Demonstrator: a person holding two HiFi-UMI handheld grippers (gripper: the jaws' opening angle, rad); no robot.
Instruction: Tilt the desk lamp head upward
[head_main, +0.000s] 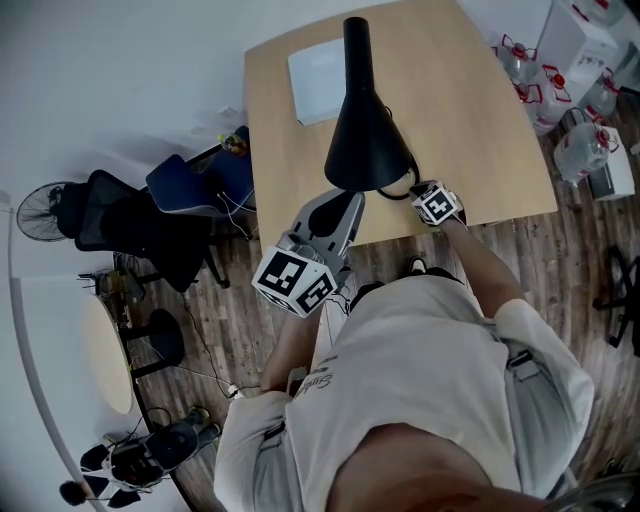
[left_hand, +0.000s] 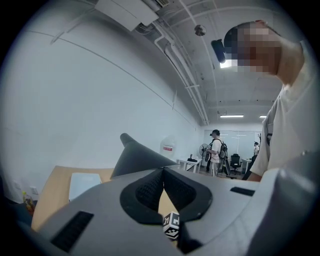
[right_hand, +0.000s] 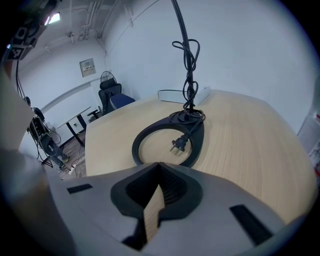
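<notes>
The black desk lamp has a cone-shaped head (head_main: 365, 140) that hangs over the near edge of the wooden table (head_main: 470, 110). Its ring base (right_hand: 167, 142) lies on the table with the plug (right_hand: 179, 142) inside the ring, and the cord (right_hand: 189, 65) is looped on the stem. My left gripper (head_main: 348, 203) is shut and empty, just below the head's rim; in the left gripper view the cone (left_hand: 137, 155) rises right behind the closed jaw tips (left_hand: 162, 170). My right gripper (head_main: 418, 192) is shut and empty, low at the table's edge beside the head, facing the base.
A flat white box (head_main: 320, 68) lies on the table behind the lamp. Office chairs (head_main: 150, 215) and a fan (head_main: 40, 210) stand on the left, water jugs (head_main: 590, 150) on the right. People (left_hand: 216, 150) stand far off in the room.
</notes>
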